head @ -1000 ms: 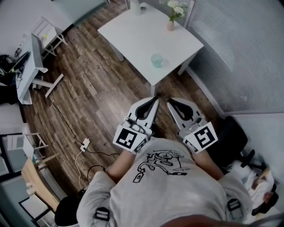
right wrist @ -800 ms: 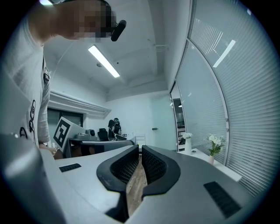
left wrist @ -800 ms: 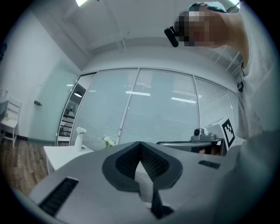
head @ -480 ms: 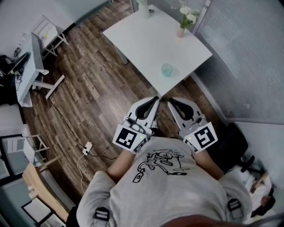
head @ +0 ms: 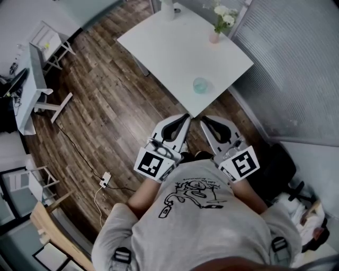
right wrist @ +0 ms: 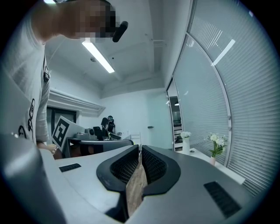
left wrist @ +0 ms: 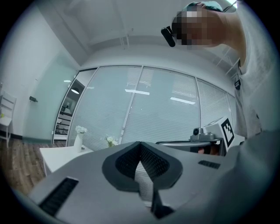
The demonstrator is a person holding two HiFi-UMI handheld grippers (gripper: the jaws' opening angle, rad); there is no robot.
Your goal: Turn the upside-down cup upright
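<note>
Close against a person's grey printed shirt [head: 197, 209], the left gripper [head: 184, 119] and the right gripper [head: 204, 122] are held side by side and level, both aimed at the near corner of a white table [head: 169, 47]. Each gripper's fingers [left wrist: 154, 165] are pressed together with nothing between them. This looks like a carrying posture for the approach rather than a reach, since neither tool is anywhere near the work. Bare wood-plank floor [head: 106, 106] lies below and ahead of them.

Just inside that near corner stands the cup [head: 201, 85], a pale teal translucent one, alone and well apart from everything else on the table. Its spot near the edge should leave it easy to reach from the person's side. At the far side a small pink vase [head: 214, 37] of white flowers and a white vase [head: 166, 8] stand out of the way, backed by a glass wall [head: 296, 69] hung with blinds.

Seen from almost straight above, the cup gives no clear sign of which end is up, so its inverted state cannot be confirmed. It appears in neither gripper view, where each tool's own grey body fills the lower field. The person's hands are hidden under the marker cubes [head: 153, 164], and the white vase is cut off by the top of the head view.
</note>
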